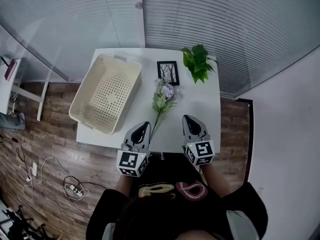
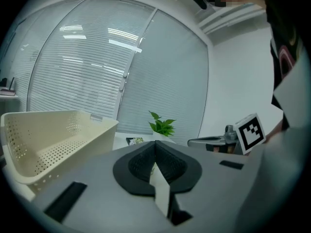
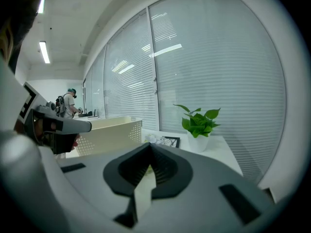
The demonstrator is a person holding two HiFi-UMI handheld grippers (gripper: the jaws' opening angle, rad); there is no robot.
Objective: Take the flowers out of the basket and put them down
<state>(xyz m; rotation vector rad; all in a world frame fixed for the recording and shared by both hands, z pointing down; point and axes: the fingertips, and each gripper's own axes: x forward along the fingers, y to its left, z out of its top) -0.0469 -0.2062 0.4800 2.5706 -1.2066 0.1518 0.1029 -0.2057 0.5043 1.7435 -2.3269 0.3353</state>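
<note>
The bunch of artificial flowers (image 1: 164, 96), pale blooms with a long green stem, lies flat on the white table (image 1: 202, 104) to the right of the cream perforated basket (image 1: 80, 104). The basket holds nothing. My left gripper (image 1: 142, 127) hovers over the table's front edge just left of the stem's end, jaws shut and empty. My right gripper (image 1: 189, 119) sits to the stem's right, also shut with nothing in it. In the left gripper view the pads of the left gripper (image 2: 155, 143) meet, with the basket (image 2: 48, 135) ahead on the left. The right gripper (image 3: 149, 145) faces the flowers (image 3: 154, 139).
A small black picture frame (image 1: 168, 72) and a potted green plant (image 1: 198, 63) stand at the table's back. Window blinds run behind the table. Cables and a power strip (image 1: 75, 189) lie on the wood floor to the left. A person (image 3: 71, 103) stands far off.
</note>
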